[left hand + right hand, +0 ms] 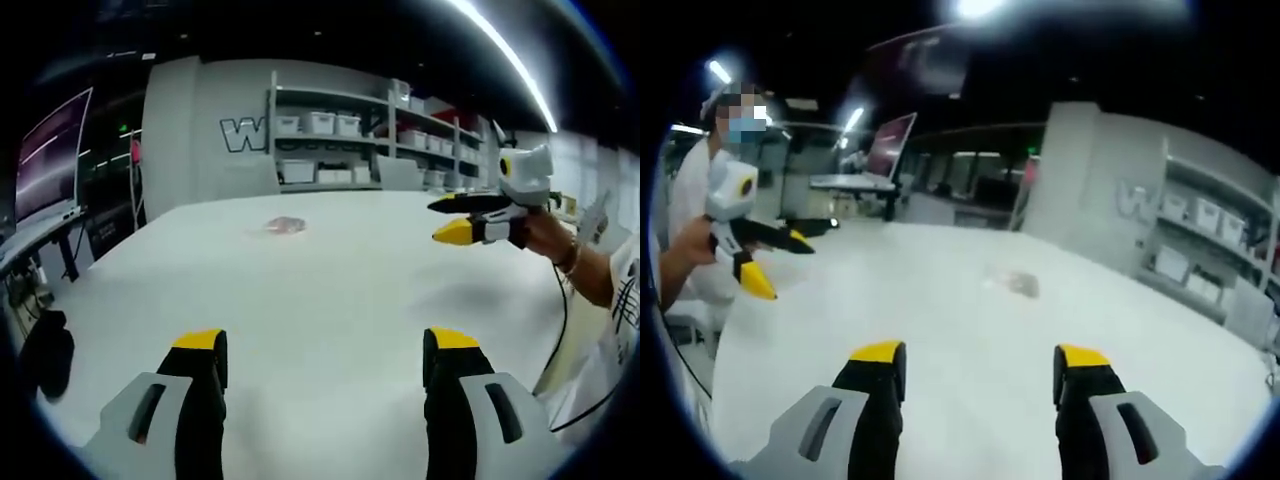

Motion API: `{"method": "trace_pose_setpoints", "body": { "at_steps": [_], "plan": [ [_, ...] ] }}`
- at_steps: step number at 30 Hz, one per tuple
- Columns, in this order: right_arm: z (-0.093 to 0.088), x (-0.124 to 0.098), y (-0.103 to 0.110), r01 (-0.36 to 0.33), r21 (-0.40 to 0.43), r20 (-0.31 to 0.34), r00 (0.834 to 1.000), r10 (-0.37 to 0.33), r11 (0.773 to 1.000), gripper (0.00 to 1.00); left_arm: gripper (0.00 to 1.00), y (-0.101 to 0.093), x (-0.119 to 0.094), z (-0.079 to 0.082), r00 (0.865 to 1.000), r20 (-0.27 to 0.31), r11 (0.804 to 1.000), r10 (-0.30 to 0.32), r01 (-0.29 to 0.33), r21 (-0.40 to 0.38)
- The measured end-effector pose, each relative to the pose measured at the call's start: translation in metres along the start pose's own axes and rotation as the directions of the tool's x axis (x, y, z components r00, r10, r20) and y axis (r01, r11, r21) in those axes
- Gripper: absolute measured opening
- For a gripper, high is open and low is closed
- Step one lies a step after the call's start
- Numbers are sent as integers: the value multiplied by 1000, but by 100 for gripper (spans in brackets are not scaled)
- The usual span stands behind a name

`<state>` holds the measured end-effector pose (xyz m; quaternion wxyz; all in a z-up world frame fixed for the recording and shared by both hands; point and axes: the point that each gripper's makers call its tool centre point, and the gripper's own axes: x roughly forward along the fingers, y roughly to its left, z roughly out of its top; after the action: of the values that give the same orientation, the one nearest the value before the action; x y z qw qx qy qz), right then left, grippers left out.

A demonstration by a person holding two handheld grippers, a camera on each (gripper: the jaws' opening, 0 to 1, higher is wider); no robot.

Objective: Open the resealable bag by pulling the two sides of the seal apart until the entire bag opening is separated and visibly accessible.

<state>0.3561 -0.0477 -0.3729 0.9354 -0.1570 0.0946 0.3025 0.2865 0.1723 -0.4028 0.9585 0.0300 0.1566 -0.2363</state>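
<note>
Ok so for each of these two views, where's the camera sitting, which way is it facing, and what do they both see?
Left gripper view: rides on the left gripper, looking across the white table toward the bag and shelves; the right gripper and a hand enter from the right.
Right gripper view: rides on the right gripper, facing the bag; the left gripper and a person appear at left.
Shared: table, bag, shelves, each other's gripper.

A white table [330, 300] carries one small clear resealable bag [285, 226] lying flat
</note>
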Motion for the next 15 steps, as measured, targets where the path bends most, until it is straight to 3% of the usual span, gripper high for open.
{"method": "trace_pose_setpoints", "body": {
  "at_steps": [15],
  "plan": [
    [-3,24,-9,-9,-40,-30,1000,8,999,55,79,1,-2,5,1000,-1,1000,8,-8,12]
  ]
}}
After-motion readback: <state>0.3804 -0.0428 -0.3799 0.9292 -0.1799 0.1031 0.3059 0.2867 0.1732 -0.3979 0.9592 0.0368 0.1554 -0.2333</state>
